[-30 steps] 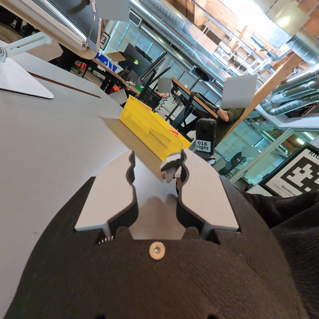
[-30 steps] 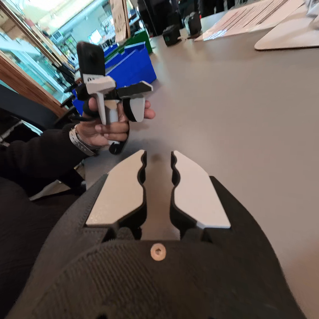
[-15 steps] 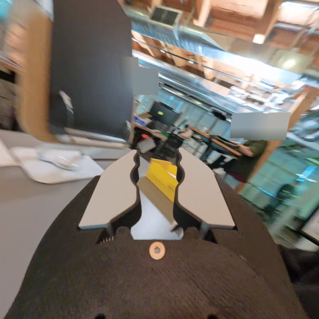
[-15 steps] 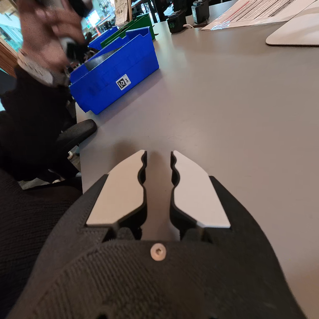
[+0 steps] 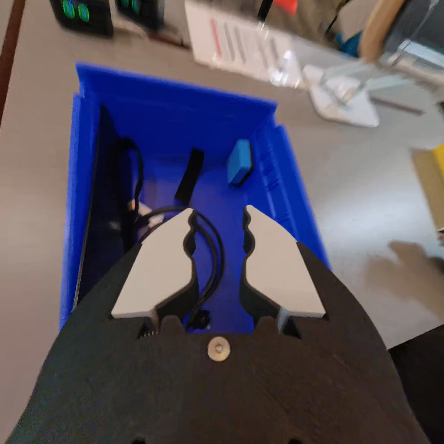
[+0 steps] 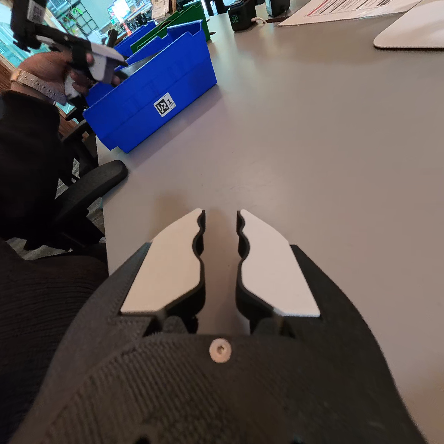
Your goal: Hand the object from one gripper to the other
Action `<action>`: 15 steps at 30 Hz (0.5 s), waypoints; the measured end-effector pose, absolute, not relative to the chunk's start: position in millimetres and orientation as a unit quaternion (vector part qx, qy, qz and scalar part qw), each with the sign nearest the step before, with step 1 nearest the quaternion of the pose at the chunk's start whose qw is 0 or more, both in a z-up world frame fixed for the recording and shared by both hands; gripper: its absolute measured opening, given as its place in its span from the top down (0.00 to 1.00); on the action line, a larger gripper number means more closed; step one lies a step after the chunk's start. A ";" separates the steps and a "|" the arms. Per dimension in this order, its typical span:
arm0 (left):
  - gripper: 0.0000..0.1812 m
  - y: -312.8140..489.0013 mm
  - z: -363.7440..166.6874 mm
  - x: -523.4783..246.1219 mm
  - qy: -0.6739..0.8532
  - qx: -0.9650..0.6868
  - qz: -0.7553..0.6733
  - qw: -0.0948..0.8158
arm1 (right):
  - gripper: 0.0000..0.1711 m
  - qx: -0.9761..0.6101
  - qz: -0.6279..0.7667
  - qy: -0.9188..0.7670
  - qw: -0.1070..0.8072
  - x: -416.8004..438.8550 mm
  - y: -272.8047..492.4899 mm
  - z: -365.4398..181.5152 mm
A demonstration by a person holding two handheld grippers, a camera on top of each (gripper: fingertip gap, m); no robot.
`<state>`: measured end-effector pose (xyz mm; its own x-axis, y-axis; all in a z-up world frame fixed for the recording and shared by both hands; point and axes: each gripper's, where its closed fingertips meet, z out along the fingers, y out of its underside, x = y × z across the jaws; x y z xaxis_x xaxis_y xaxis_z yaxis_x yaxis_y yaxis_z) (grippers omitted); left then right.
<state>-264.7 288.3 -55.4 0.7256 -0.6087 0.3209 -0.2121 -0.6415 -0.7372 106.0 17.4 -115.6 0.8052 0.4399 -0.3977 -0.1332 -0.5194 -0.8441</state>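
My left gripper (image 5: 218,211) is open and empty, held above a blue bin (image 5: 168,101) and pointing down into it. In the bin lie a coiled black cable (image 5: 217,242), a small light-blue block (image 5: 239,162), a black strip (image 5: 189,175) and a dark flat piece (image 5: 108,192) against the left wall. My right gripper (image 6: 221,212) is open and empty, low over the grey table (image 6: 312,144). In the right wrist view the left gripper (image 6: 105,61) hovers over the blue bin (image 6: 153,96), held by a hand (image 6: 45,69).
A yellow bin (image 5: 438,161) shows at the right edge. A white stand base (image 5: 346,108), papers (image 5: 237,43) and a black device (image 5: 81,14) lie beyond the blue bin. More bins (image 6: 177,16) stand behind it. A chair armrest (image 6: 91,185) is beside the table edge. There is about 45 cm between the tips of the two grippers. The black device (image 5: 81,14) sits 35 cm or so from the ends of my left fingers.
My left gripper swung away from the right gripper, across the room view, and now points down into the blue bin. My right gripper stayed open and low over the table.
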 end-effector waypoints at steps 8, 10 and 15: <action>0.77 260.5 -143.5 -255.3 0.341 -0.908 -0.184 0.161 | 0.86 -0.816 0.313 -0.070 0.481 112.0 19.6 -114.8; 0.77 259.0 -156.5 -254.6 0.349 -0.912 -0.164 0.139 | 0.86 -0.816 0.312 -0.072 0.481 111.8 18.7 -114.5; 0.76 266.2 -168.4 -249.2 0.378 -0.907 -0.117 0.144 | 0.86 -0.818 0.309 -0.083 0.479 108.5 17.0 -115.3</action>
